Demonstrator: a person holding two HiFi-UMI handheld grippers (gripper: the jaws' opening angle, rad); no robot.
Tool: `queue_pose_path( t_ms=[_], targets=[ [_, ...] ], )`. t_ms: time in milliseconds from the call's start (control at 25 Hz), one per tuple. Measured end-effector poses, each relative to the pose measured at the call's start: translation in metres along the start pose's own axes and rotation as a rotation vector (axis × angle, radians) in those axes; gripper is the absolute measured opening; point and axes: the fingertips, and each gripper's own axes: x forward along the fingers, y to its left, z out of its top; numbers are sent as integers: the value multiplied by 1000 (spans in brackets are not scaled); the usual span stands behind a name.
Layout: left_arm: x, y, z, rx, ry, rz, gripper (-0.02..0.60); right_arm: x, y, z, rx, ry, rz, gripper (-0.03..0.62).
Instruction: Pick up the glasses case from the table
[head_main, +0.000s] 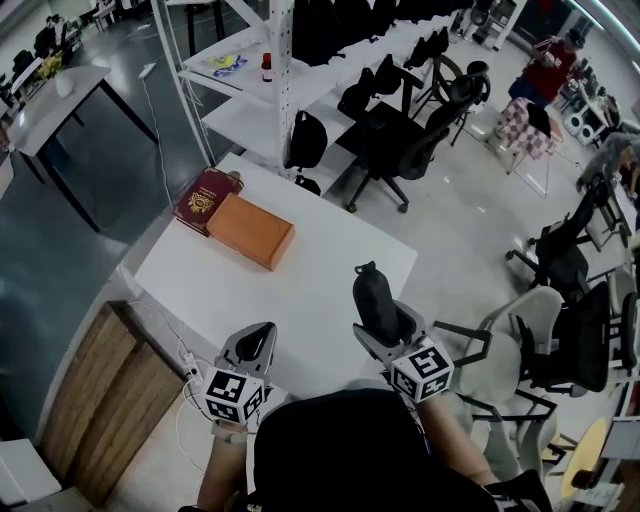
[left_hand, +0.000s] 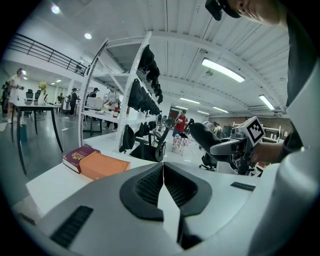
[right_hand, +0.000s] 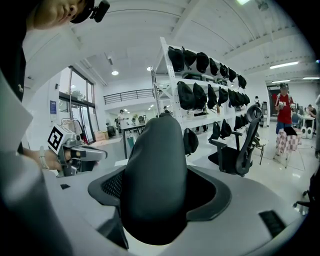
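At the near edge of the white surface (head_main: 320, 262), the right gripper (head_main: 388, 338) has its jaws closed on the glasses case (head_main: 374, 296). It holds the lower part of the case, and the rest stands up above the jaws and leans a little away from the person. In the right gripper view the case fills the gap between the two jaws, and both ribbed pads press its sides. The case seems to be off the surface and touches nothing but the jaws, so I judge that the grasp is made and the lift is the step in hand.

The next move calls for a firm hold and a steady rise, because the case is smooth and rounded and could slip or turn between the pads.

The case is dark, nearly black, with a matte skin, long and oval with a rounded top. It looks stiff, not soft.

The left gripper (head_main: 254, 346) rests low near the person, with its jaws pressed together and nothing between them. It takes no part here. Farther on the surface, well apart from the case, an orange box (head_main: 250, 231) lies just beside a dark red book (head_main: 203, 197).
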Motion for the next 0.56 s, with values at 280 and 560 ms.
queue_pose_path(
  t_ms=[280,560],
  targets=[
    [-1,1,-1,-2,2,7,20,2,-3,-1,-4,6,-7,373],
    [-2,0,-3,-6,7,15,20,3,-1,-5,-7,25,8,373]
  ],
)
